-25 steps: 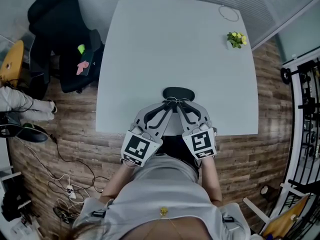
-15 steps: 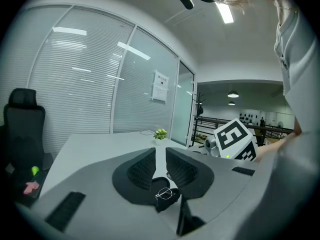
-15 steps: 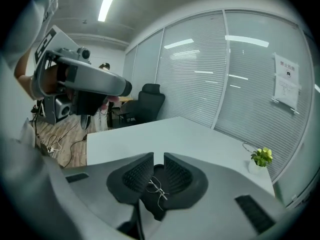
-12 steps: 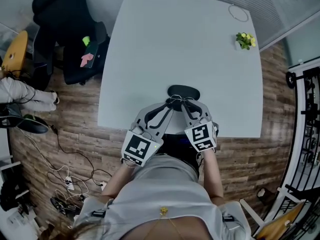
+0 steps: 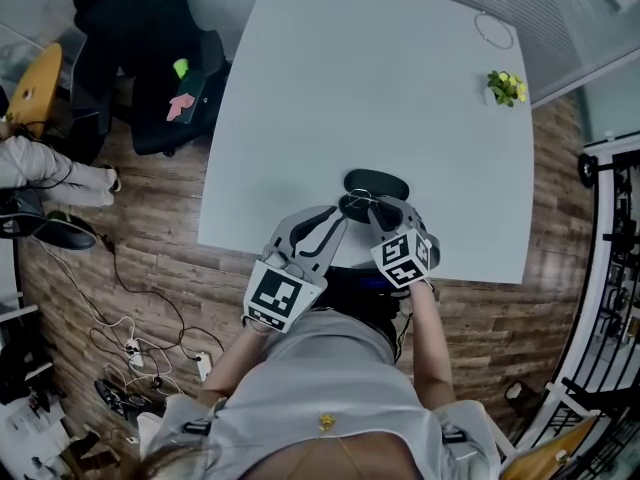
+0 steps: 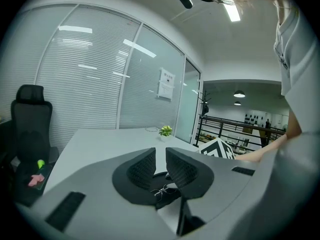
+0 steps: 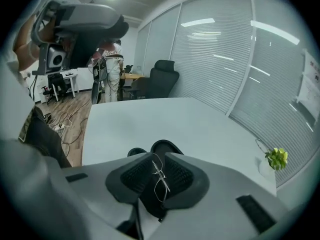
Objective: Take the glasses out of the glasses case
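Note:
The black glasses case (image 5: 378, 182) lies open near the front edge of the white table (image 5: 360, 78). Its two halves show beyond my right jaws in the right gripper view (image 7: 165, 146). Thin wire-framed glasses (image 7: 160, 179) stand on edge between the pads of my right gripper (image 7: 159, 160), over the case's dark inside. The jaws are opening, and a gap shows on the left pad's side. My left gripper (image 5: 338, 213) reaches in from the left, its jaws nearly together on the case's near rim (image 6: 167, 196). The glasses (image 6: 162, 189) show just below the left gripper (image 6: 160, 156).
A small potted plant (image 5: 503, 86) and a thin ring (image 5: 492, 30) sit at the table's far right corner. A black office chair (image 5: 140, 58) stands left of the table, with cables (image 5: 130, 358) on the wooden floor. A railing runs along the right.
My right gripper has come down onto the case with the glasses between its jaws. The left gripper has hardly moved.

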{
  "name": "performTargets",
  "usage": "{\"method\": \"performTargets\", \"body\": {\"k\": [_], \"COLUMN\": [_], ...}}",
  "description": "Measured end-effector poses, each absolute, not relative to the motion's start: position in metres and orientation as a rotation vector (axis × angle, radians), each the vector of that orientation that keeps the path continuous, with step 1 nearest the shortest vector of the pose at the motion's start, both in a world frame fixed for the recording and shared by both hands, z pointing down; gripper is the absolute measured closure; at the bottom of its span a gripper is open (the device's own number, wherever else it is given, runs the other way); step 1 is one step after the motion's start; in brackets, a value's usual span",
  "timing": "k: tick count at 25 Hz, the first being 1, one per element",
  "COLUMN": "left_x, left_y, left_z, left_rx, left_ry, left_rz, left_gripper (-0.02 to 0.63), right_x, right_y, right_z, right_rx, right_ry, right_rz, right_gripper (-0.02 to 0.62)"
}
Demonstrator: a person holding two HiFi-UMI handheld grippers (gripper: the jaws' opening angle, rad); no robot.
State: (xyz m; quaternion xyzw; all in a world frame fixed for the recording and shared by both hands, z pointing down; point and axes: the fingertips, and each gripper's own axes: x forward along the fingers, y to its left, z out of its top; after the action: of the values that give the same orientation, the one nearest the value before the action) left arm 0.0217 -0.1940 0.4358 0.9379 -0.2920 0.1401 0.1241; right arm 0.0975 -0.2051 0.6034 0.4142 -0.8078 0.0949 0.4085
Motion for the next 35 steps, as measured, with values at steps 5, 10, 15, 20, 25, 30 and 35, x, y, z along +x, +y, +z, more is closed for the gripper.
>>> {"method": "performTargets", "body": {"k": [5, 10, 15, 20, 25, 30, 35], "left_x": [0.013, 0.008, 0.003, -0.003, -0.009, -0.011, -0.011], "left_y": [-0.198, -0.205, -0.210, -0.214, -0.217, -0.219, -0.219], "left_z": [0.442, 0.445, 0.447, 0.450, 0.451, 0.451, 0.450], "left_rx": [2.708, 2.684, 2.662, 2.641, 2.623, 2.617, 2.618], "left_ry": [-0.873, -0.902, -0.929, -0.952, -0.970, -0.984, -0.982], "left_rz": [0.425, 0.424, 0.421, 0.423, 0.420, 0.416, 0.408], "left_gripper": [0.540, 0.540, 0.540, 0.540, 0.540, 0.540, 0.540], "right_x": [0.095, 0.099, 0.099, 0.099, 0.097, 0.098, 0.096], "right_y": [-0.211, -0.213, -0.211, -0.217, -0.219, -0.218, -0.218], "right_z": [0.633, 0.659, 0.678, 0.692, 0.697, 0.697, 0.693], "right_rx": [0.915, 0.790, 0.673, 0.597, 0.512, 0.490, 0.484], "right_ry": [-1.988, -1.937, -1.913, -1.898, -1.948, -1.990, -1.994], "right_rz": [0.236, 0.252, 0.289, 0.331, 0.405, 0.421, 0.361], "right_gripper": [0.498, 0.488, 0.457, 0.445, 0.459, 0.474, 0.486]}}
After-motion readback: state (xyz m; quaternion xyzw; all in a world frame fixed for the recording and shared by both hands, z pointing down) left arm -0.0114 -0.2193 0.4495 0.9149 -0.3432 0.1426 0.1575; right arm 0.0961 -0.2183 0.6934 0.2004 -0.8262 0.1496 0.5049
